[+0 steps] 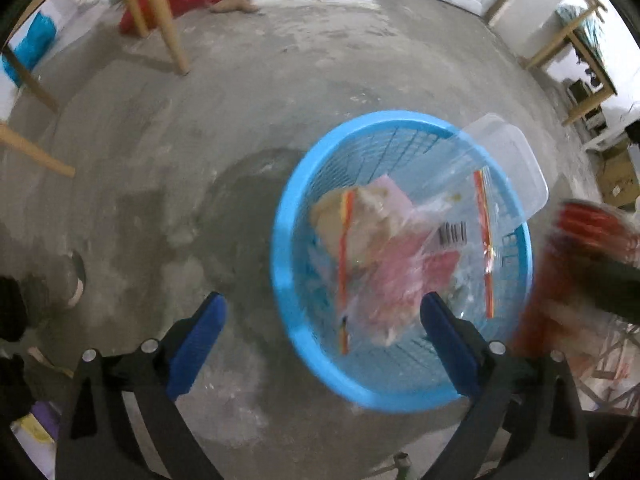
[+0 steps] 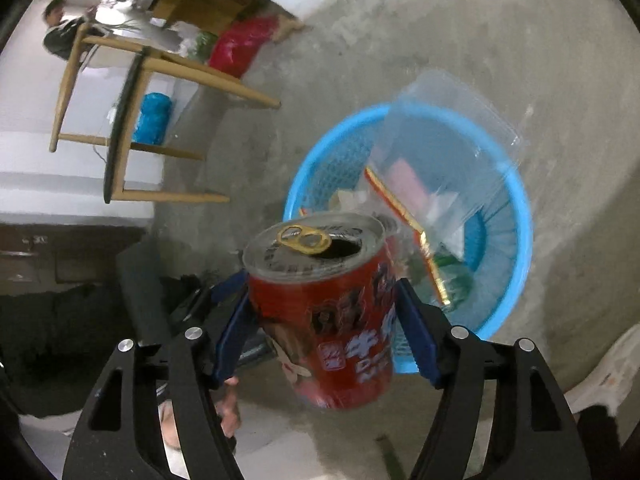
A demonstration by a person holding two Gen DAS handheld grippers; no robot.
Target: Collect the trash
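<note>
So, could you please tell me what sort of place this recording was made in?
Probably a plain room in a home or workshop: a bare concrete floor, wooden chair legs beside a white wall, and a blue basket of rubbish standing on the floor.

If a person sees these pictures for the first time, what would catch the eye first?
A red drink can, tab opened, fills the right wrist view between the jaws of the right gripper. Behind it, on the concrete floor, stands a bright blue basket holding clear plastic wrappers.
</note>
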